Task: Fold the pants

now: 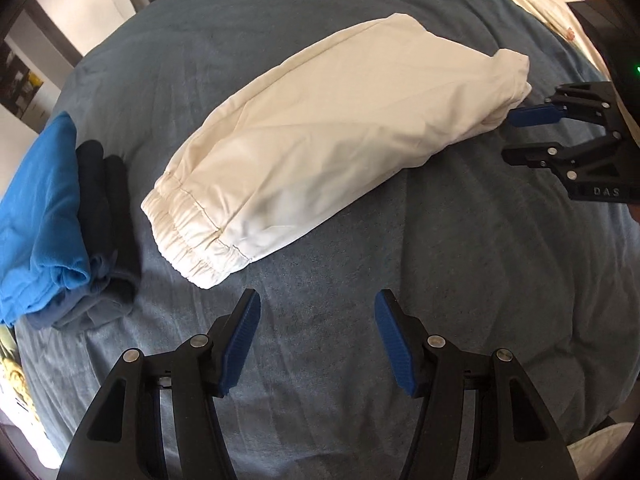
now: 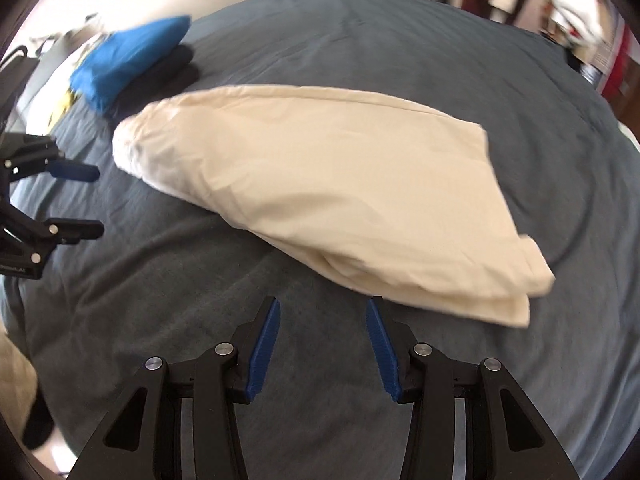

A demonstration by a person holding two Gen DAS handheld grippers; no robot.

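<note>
Cream pants [image 1: 320, 136] lie folded into a long bundle on the blue-grey bed cover [image 1: 360, 320]; the elastic waistband [image 1: 196, 236] faces my left gripper. In the right wrist view the pants [image 2: 340, 184] lie ahead with the folded leg ends at the right. My left gripper [image 1: 318, 320] is open and empty, a little short of the waistband. My right gripper [image 2: 323, 320] is open and empty, just short of the pants' near edge. It also shows in the left wrist view [image 1: 516, 136], open beside the far end of the pants. The left gripper shows in the right wrist view [image 2: 94, 200].
A stack of folded clothes, bright blue [image 1: 44, 216] on dark navy [image 1: 108, 208], sits on the bed left of the pants; it also shows in the right wrist view [image 2: 128, 56]. A patterned pillow [image 1: 560, 12] lies at the far right. Room furniture surrounds the bed.
</note>
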